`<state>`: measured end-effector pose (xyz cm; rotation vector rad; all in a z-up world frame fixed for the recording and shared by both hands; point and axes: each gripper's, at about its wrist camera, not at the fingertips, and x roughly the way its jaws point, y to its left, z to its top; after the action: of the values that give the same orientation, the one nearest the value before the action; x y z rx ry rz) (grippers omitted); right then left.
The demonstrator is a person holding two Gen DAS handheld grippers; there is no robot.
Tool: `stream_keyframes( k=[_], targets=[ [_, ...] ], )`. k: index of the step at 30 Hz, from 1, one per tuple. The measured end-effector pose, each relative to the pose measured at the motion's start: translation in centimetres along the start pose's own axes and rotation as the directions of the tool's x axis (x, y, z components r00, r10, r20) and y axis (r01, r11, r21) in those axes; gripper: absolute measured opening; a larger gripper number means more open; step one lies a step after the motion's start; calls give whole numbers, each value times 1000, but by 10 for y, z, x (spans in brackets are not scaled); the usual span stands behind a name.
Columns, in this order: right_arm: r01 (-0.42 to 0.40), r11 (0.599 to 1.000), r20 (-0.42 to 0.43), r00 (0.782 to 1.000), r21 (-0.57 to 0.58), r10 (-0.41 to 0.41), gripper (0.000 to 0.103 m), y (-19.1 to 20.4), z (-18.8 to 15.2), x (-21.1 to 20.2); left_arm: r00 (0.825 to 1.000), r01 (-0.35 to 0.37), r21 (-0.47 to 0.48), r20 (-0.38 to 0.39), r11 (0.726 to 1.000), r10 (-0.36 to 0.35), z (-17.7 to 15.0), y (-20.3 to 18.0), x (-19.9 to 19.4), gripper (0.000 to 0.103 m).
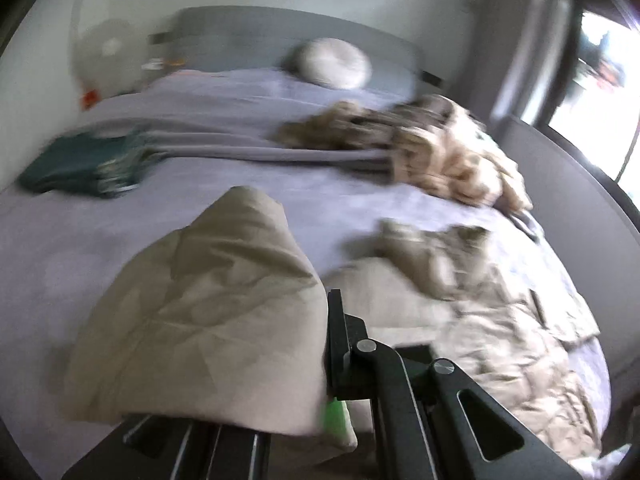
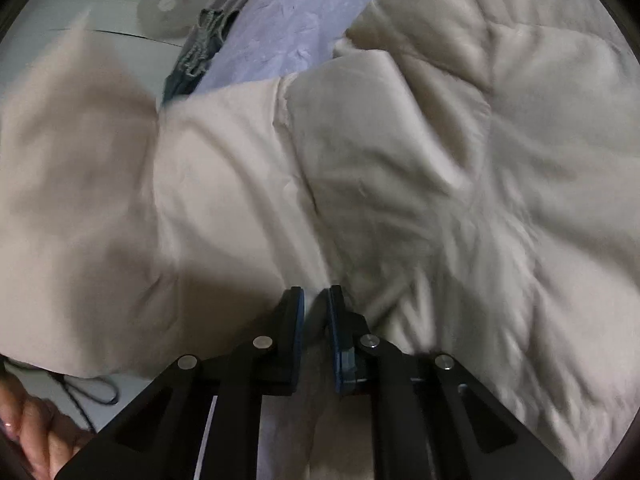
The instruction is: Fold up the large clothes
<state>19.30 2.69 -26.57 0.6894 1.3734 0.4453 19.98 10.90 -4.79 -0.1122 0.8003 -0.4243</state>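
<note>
A beige quilted coat [image 1: 208,312] lies on the lilac bed [image 1: 200,168]. My left gripper [image 1: 320,344] is shut on a fold of the coat; the cloth drapes over and hides its left finger, and only the right finger [image 1: 340,344] shows. The rest of the coat [image 1: 500,336] lies crumpled to the right. In the right wrist view the coat [image 2: 400,168] fills the frame. My right gripper [image 2: 316,320] is shut on a pinched ridge of the coat, which runs between its fingers.
A folded dark green garment [image 1: 80,164] lies at the bed's left. A tan fluffy garment [image 1: 440,152] is heaped at the right. A round pillow [image 1: 332,62] leans on the grey headboard [image 1: 280,36]. A white fan [image 1: 106,56] stands at the left. A window [image 1: 596,88] is at the right.
</note>
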Motion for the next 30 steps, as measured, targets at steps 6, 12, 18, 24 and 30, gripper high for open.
stream_keyframes(
  k=[6,12,18,24,30],
  targets=[
    [118,987,165,977,105,-134,13,-80,-32,-101,987,56,182,-159,982,-27,-21,-127,80,7],
    [237,954,209,939,182,-273,13,-152,-54,-149,939,-68,403,-284,913,195,-93,-178,150,8],
    [238,953,212,938,187,-275,14,-147,-56,-143,941,-46,324,-302,945,150,-82,-160,117,20],
    [364,931,273,899,-25,-344,92,-79,-65,-144,966,-112,187,-209,976,151,-70,-102,51,96],
    [535,773,336,837,-340,-432,92,26,-23,-100,944,-149,-189,-321,971,83,-67,34,62,92]
  ],
)
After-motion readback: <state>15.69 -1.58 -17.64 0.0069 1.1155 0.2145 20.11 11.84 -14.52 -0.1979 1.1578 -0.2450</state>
